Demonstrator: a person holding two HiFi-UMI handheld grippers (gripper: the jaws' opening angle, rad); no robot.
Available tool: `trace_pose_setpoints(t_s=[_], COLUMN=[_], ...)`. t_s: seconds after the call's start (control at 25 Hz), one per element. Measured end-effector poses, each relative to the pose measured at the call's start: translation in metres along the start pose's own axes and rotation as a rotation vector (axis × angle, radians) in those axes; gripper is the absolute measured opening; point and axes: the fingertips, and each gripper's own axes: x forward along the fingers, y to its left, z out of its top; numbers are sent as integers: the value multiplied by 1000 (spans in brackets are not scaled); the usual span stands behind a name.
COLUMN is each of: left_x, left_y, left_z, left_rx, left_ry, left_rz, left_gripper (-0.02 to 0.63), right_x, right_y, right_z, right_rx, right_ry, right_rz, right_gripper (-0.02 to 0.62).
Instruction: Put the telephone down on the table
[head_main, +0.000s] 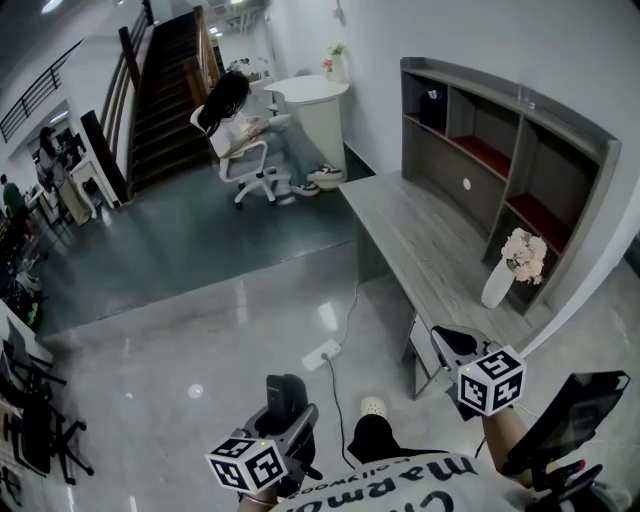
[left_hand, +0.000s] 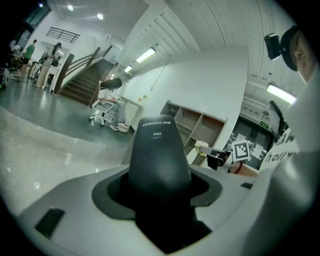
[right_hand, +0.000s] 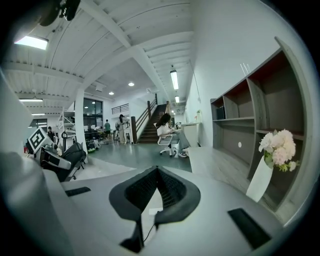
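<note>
Gripping a dark phone (left_hand: 159, 157) between part-spread jaws of the left gripper (head_main: 288, 410), over the floor (head_main: 200, 340), well apart from the table (head_main: 410, 235). Seemingly pinching right gripper (right_hand: 157, 170) tips together on nothing.

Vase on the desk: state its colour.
White. The vase holds pale pinkish flowers. It shows best in the right gripper view.

Counter (head_main: 420, 240) lies bare along most of its length, open from the floor side. White vase (head_main: 497, 285) of flowers blocks the near back corner, and shelves (head_main: 480, 150) close off the back edge.
</note>
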Motion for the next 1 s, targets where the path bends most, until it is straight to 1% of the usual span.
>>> trace_pose_setpoints(t_s=[0.12, 0.2, 0.28, 0.52, 0.8, 1.0], left_x=[19, 33, 51, 111, 182, 233], left_y=[10, 21, 32, 61, 79, 84], left_z=[14, 26, 41, 93, 137, 157], left_rx=[11, 10, 4, 14, 29, 34], left_ry=[-2, -2, -5, -9, -6, 35], left_rz=[11, 21, 28, 36, -1, -34], left_gripper=[275, 275, 275, 275, 275, 275], right_x=[28, 50, 74, 143, 202, 231], right_y=[-13, -22, -35, -79, -123, -157], right_z=[4, 8, 15, 37, 56, 49], right_rx=[30, 27, 16, 27, 16, 71], right_ry=[-2, 1, 1, 10, 25, 59], right_rz=[15, 23, 22, 29, 13, -5], right_gripper=[6, 6, 6, 6, 6, 6])
